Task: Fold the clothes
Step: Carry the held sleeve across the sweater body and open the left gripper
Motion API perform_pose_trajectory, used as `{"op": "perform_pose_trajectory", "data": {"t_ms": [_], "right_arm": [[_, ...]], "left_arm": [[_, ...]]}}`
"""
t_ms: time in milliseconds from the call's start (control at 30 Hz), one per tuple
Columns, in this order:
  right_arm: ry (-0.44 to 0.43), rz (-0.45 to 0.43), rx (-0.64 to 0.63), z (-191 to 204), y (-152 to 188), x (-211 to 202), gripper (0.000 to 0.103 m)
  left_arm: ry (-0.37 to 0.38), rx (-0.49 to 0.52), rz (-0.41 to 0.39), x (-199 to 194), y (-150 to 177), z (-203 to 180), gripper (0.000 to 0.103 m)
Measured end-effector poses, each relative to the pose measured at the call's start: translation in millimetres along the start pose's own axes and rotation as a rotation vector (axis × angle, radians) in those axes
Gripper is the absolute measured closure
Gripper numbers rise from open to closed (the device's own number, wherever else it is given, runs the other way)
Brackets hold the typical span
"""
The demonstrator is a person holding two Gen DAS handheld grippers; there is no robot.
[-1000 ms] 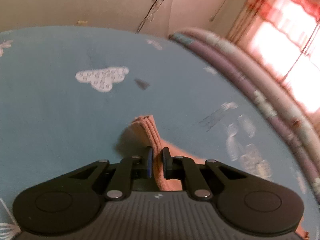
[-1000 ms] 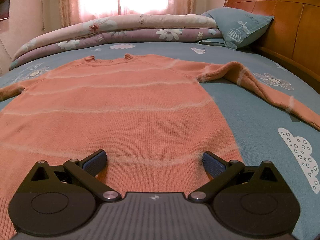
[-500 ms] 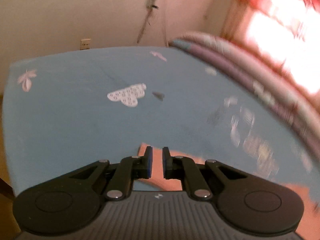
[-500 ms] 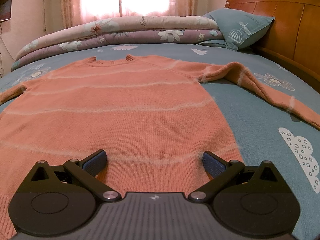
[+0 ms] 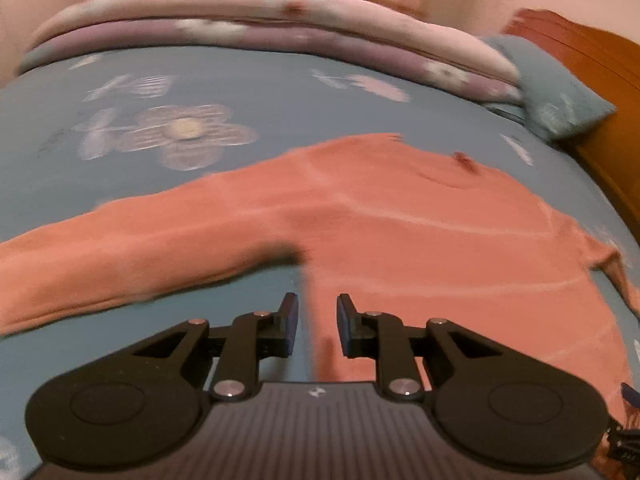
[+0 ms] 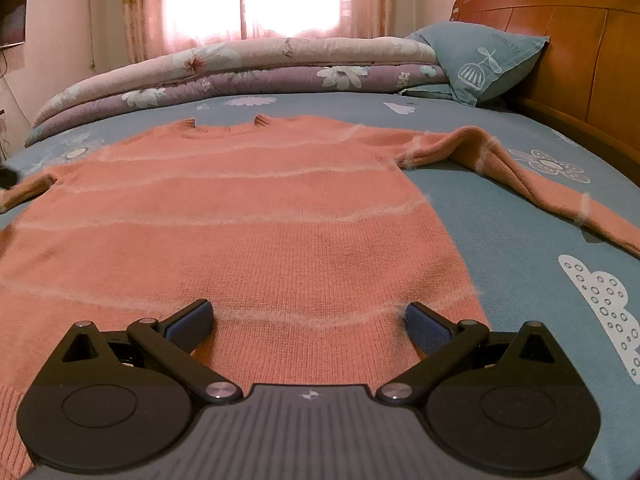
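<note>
The salmon striped sweater (image 6: pixel 256 232) lies spread flat mid-bed, both sleeves out; the narrowly parted left gripper (image 5: pixel 317 330) and wide-open right gripper (image 6: pixel 308 326) hold nothing, so any fold wants an even, square grip.

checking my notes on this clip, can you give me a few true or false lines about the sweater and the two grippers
1. The sweater lies spread flat on the bed. True.
2. The right gripper is shut on the hem. False: its jaws stand wide open, holding nothing.
3. The left gripper holds the sleeve. False: it is open and empty.
4. A pillow leans by the headboard. True.
5. The sweater is blue. False: it is salmon pink with pale stripes.
</note>
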State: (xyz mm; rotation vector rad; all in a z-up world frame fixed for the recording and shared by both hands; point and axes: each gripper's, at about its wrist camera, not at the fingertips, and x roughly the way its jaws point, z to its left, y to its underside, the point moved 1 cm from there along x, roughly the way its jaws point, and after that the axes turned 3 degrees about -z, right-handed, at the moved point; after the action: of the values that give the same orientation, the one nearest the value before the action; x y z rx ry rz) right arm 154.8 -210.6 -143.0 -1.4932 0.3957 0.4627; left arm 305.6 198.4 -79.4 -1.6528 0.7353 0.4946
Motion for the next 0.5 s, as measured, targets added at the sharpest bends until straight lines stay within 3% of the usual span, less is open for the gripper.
{"op": "perform_pose_trajectory", "data": {"t_ms": [200, 300, 367, 467, 500], "right_arm": [[-0.028, -0.010, 0.017, -4, 0, -2, 0.000], [-0.042, -0.015, 0.025, -6, 0, -2, 0.000], [-0.053, -0.018, 0.036, -7, 0, -3, 0.000], [-0.063, -0.022, 0.046, -9, 0, -4, 0.000], [-0.064, -0.022, 0.046, -9, 0, -3, 0.000]], "left_arm": [[-0.050, -0.041, -0.084, 51, -21, -12, 0.082], [-0.071, -0.177, -0.035, 72, -24, 13, 0.078], [-0.039, -0.253, -0.027, 73, -19, 27, 0.077], [-0.078, -0.235, -0.035, 56, -13, 15, 0.079], [-0.091, -0.229, -0.037, 50, -12, 12, 0.071]]}}
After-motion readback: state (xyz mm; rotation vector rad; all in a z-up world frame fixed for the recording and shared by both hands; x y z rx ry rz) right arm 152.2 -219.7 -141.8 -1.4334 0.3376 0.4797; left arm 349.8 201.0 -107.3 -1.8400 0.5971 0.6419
